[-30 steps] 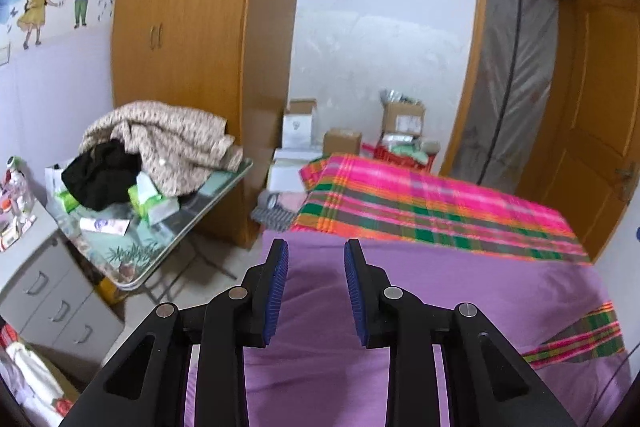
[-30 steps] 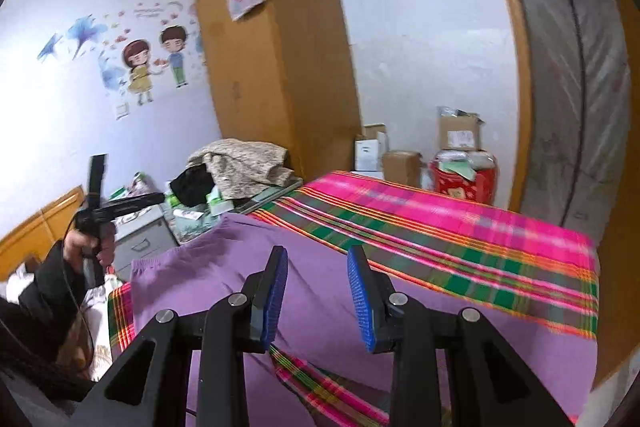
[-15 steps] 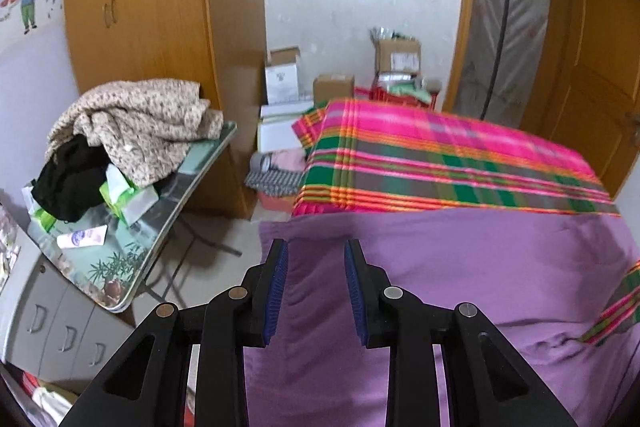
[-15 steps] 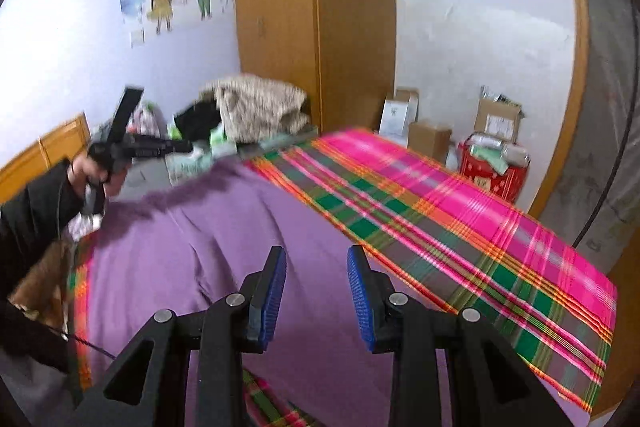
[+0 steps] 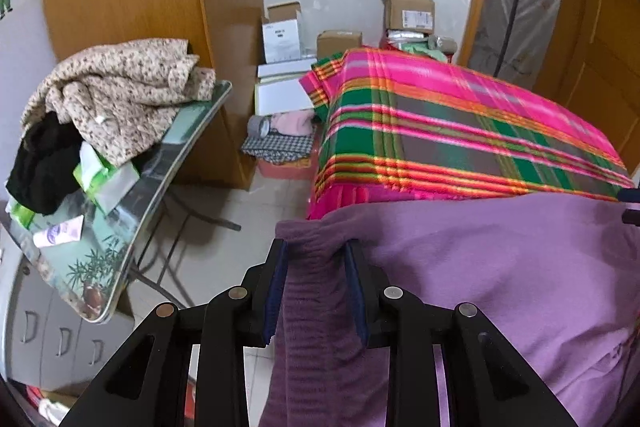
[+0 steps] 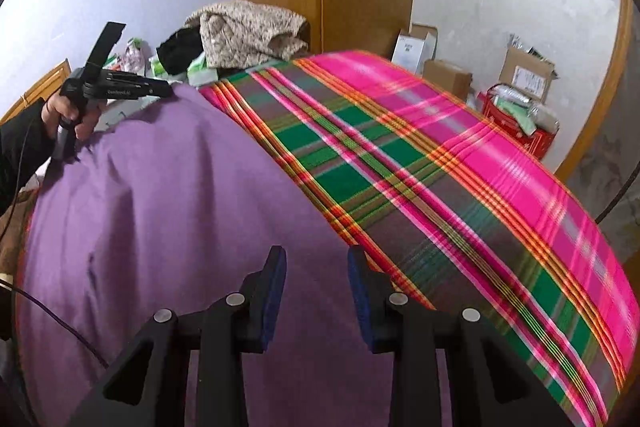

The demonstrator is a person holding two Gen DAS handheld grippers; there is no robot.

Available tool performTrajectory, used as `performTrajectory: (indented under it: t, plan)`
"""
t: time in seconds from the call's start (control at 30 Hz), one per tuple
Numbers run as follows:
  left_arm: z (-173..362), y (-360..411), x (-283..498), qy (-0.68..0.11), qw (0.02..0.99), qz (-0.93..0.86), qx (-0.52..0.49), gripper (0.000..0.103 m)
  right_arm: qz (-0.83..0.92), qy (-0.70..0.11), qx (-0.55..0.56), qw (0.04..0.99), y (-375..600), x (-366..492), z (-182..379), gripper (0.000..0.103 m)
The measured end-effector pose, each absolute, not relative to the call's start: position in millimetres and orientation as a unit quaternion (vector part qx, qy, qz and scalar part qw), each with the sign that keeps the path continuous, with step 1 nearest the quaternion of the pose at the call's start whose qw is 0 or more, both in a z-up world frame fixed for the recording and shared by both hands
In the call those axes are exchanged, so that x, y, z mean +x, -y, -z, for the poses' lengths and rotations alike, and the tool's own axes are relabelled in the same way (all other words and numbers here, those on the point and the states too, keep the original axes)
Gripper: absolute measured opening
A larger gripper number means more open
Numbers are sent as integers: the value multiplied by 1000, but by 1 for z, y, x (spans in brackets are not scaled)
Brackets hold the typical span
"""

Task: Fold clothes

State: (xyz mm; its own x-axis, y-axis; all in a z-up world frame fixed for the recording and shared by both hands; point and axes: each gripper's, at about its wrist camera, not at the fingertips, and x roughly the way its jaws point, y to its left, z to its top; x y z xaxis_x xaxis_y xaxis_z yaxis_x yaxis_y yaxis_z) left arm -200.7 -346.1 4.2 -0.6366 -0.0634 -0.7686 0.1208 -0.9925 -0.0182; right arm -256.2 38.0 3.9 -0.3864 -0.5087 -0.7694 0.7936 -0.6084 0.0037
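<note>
Cloth (image 5: 500,267) bunches between left tool (image 5: 316,267) pads.

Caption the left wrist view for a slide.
Left gripper holding a bunched corner of the purple garment over the plaid bedspread.

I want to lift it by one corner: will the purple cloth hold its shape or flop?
Likely floppy: the purple cloth bunches into ribbed folds between the left gripper and hangs below it. Probably not slippery, since its surface looks fuzzy. Spread wide over the bed, it will likely drag and sag.
</note>
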Motion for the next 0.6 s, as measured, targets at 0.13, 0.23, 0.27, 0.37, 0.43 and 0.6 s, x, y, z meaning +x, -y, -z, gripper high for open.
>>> performTrajectory:
  t: [0.13,0.23,0.27,0.37,0.43,0.6]
  plan:
    - [3,346,-206,-36,37,903,427,31,807,-180,395,401,-37,-271,7,32]
    - [5,346,-211,-34,31,901,432,35,801,-179,406,401,-36,-279,15,32]
    - [5,346,-212,-33,31,900,433,35,800,-180,410,400,-36,-281,17,32]
    - [2,348,-214,-39,32,901,431,35,799,-174,413,401,-36,-285,20,32]
    - [1,354,-214,-49,39,903,426,35,800,-170,414,400,-37,-286,21,33]
    - [4,361,-217,-76,51,898,430,43,801,-165,415,398,-38,-289,21,33]
